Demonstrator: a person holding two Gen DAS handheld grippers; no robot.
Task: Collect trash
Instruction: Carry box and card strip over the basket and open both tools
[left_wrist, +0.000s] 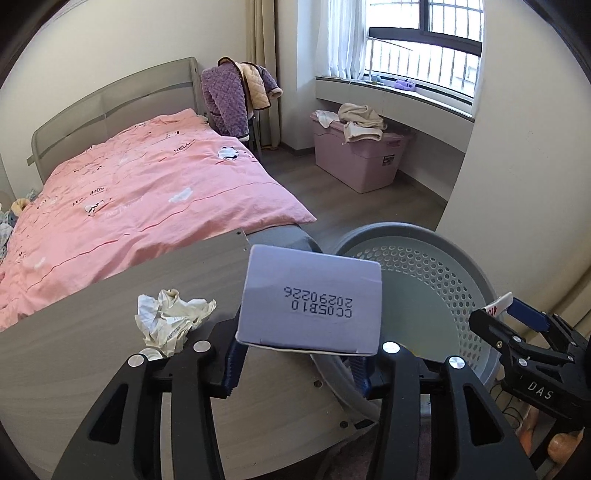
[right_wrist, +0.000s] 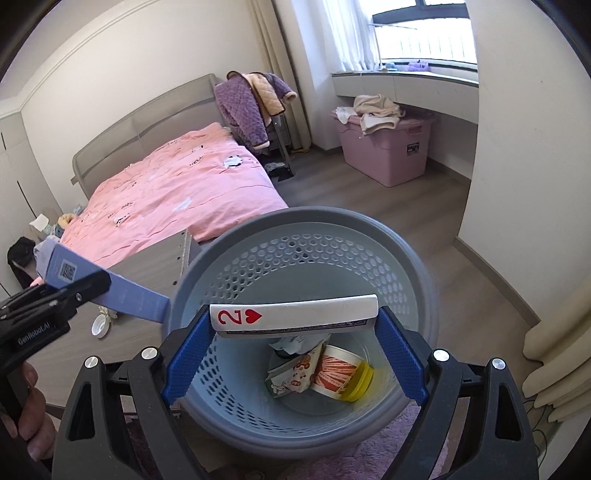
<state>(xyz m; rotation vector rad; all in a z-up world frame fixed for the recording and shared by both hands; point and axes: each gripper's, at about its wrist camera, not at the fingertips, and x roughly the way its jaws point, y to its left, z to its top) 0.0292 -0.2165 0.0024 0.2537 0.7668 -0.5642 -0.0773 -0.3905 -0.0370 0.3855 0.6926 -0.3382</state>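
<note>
**Box and playing cards held at the waste basket**

In the left wrist view, the left gripper (left_wrist: 299, 363) pinches a pale lilac cardboard box (left_wrist: 310, 302) between its blue fingers (left_wrist: 232, 363); the box's end face, with a printed code, fills the lower centre of the frame. The box hangs over the edge of the grey wood-grain bench (left_wrist: 74, 354), just beside the rim of the grey perforated waste basket (left_wrist: 436, 273) at lower right. A crumpled paper wad (left_wrist: 170, 317) lies on the bench at lower left of centre, close to the left finger, with a small white cap touching it.

In the right wrist view, the right gripper (right_wrist: 293, 350) has its fingers spread wide and clamped on the two ends of a stack of playing cards (right_wrist: 295, 314), a two of hearts on top. The stack sits above the basket's opening, in the centre of the frame. On the basket's bottom lie a printed paper cup (right_wrist: 338, 374) on its side, a yellow lid and a folded wrapper (right_wrist: 291, 376).

A bed with a pink duvet (right_wrist: 177, 184) fills the left of both views; a pink storage bin (right_wrist: 388, 147) stands under the window.
</note>
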